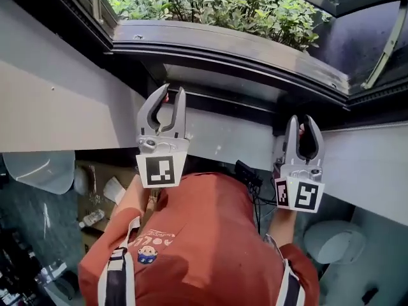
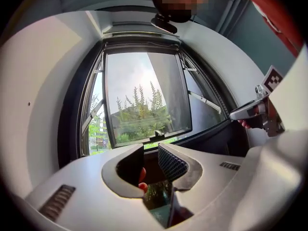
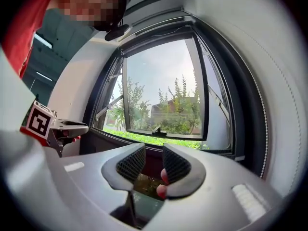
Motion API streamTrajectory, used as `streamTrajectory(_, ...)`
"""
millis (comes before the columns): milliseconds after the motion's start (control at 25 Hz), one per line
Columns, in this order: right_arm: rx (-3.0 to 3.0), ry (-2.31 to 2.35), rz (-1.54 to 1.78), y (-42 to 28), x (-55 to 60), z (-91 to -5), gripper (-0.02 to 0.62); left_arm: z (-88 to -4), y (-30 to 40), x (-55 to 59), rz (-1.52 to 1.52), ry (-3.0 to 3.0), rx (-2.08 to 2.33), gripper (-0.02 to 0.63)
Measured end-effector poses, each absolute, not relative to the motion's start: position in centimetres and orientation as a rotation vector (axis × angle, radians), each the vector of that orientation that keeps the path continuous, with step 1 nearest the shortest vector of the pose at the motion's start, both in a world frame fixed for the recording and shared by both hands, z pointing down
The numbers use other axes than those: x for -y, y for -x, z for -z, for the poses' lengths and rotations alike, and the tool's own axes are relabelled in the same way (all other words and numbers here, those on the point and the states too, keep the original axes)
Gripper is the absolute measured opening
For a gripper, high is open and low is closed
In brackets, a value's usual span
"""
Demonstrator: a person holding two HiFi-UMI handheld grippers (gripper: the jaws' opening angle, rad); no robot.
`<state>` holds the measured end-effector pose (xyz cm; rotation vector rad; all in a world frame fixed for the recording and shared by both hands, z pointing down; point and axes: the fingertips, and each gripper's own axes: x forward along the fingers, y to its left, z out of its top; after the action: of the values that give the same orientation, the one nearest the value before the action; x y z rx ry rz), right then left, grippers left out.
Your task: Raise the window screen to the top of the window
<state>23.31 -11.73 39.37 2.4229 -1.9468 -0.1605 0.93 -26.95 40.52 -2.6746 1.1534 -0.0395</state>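
- Dark rail [image 1: 229,107] is running along the bottom of the window opening, just under the grey sill [image 1: 210,43]. Judging from the task, it is probably the pull bar of the window screen, so the window screen is sitting fully down. No mesh is showing across the opening in either gripper view.
- The glass pane [image 2: 144,100] is hanging open outward, with bushes [image 1: 210,5] beyond it.
- The left gripper [image 1: 173,94] is pointing level at the left part of the rail. Its jaws are standing apart with nothing between them. Whether it is touching the rail is not clear.
- The right gripper [image 1: 301,123] is pointing at the right end of the rail, jaws likewise apart and empty.
- The step in hand looks like getting both grippers onto the rail before any lift.
- To do it well, each pair of jaws should be straddling the rail's lip squarely, not clipping a corner of it.
- Both grippers should be clamping at matching spots, one near each end, so the rail is not racking in its side tracks.
- The lift should be going straight up along the frame with both hands level. One side leading is likely to jam the rail.
- The grippers should be staying inside the frame, clear of the open pane and its stays.
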Motion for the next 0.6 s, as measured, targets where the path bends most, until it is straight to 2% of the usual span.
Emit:
streamTrajectory(280, 1.943, -2.426, 0.121, -23.6, 11.8, -41.1, 0.12, -42.5, -0.7, 26.9, 0.034, 2.714, -1.205, 0.094)
streamTrajectory(480, 1.953, -2.418, 0.119, -23.4, 12.1, -41.3, 0.071, -42.7, -1.0, 26.8, 0.026, 2.73, -1.214, 0.091)
streamTrajectory(600, 1.949, -2.424, 0.134, -23.4, 12.2, -41.3, 0.044, -42.8, -1.2, 26.8, 0.025, 2.733, -1.211, 0.065)
